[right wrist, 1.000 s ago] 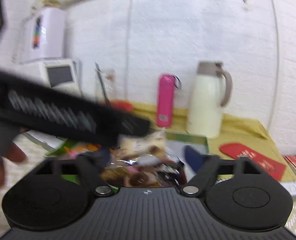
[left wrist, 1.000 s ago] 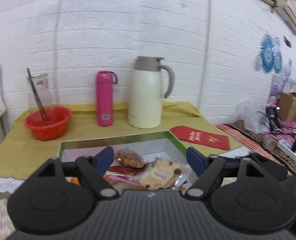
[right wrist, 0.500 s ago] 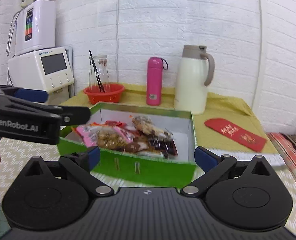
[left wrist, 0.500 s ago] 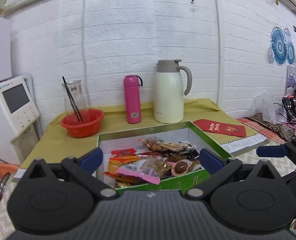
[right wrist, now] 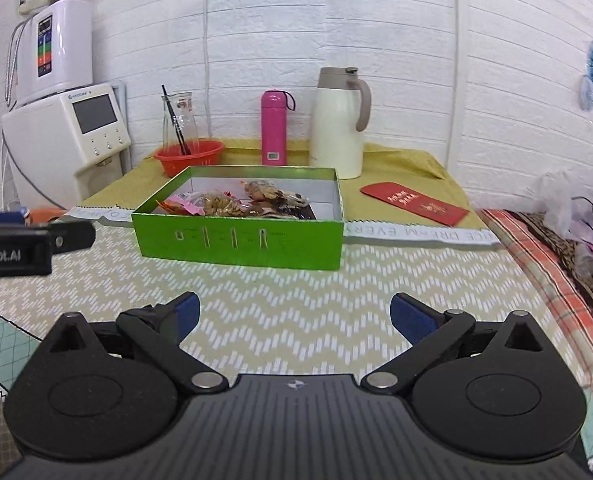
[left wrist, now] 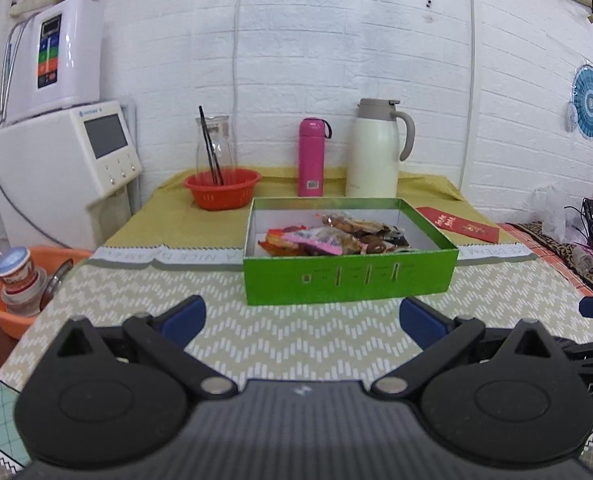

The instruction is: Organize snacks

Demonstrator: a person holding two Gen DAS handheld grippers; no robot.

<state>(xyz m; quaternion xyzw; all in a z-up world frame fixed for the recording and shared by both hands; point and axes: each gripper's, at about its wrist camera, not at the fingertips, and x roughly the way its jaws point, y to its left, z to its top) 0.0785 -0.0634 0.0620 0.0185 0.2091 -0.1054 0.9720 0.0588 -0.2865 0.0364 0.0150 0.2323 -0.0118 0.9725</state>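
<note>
at the far left, off the tabletop (left wrist: pixel 296 344) edge, sits a shallow orange plastic basin (left wrist: pixel 0 304) with a yoghurt-style cup in it, and behind it a white water dispenser with a grey screen (left wrist: pixel 64 160); both are well clear of the work. next along the back, on the mustard-yellow cloth, a round red plastic basket (left wrist: pixel 222 189) holds a clear glass carafe with dark straws, then a slim pink thermos bottle (left wrist: pixel 311 158) and a tall cream vacuum jug with a taupe handle (left wrist: pixel 374 152) stand upright near the wall, probably parked there to leave the front free.

in the middle is the open green cardboard box (left wrist: pixel 350 276) on the chevron-patterned mat, its long axis running left to right across the view, long front wall facing the cameras. the wrapped snacks (left wrist: pixel 328 236) lie heaped inside it, crowded toward the front and left, with bare floor at the back right; the packets point every way. the job looks largely done.

the left hand-held gripper (left wrist: pixel 302 314) hangs released, holding nothing, low over the mat short of the box. the right hand-held gripper (right wrist: pixel 294 314) is likewise spread and bare. to the right, a flat red paper envelope (right wrist: pixel 414 203) lies slantwise on the cloth.
</note>
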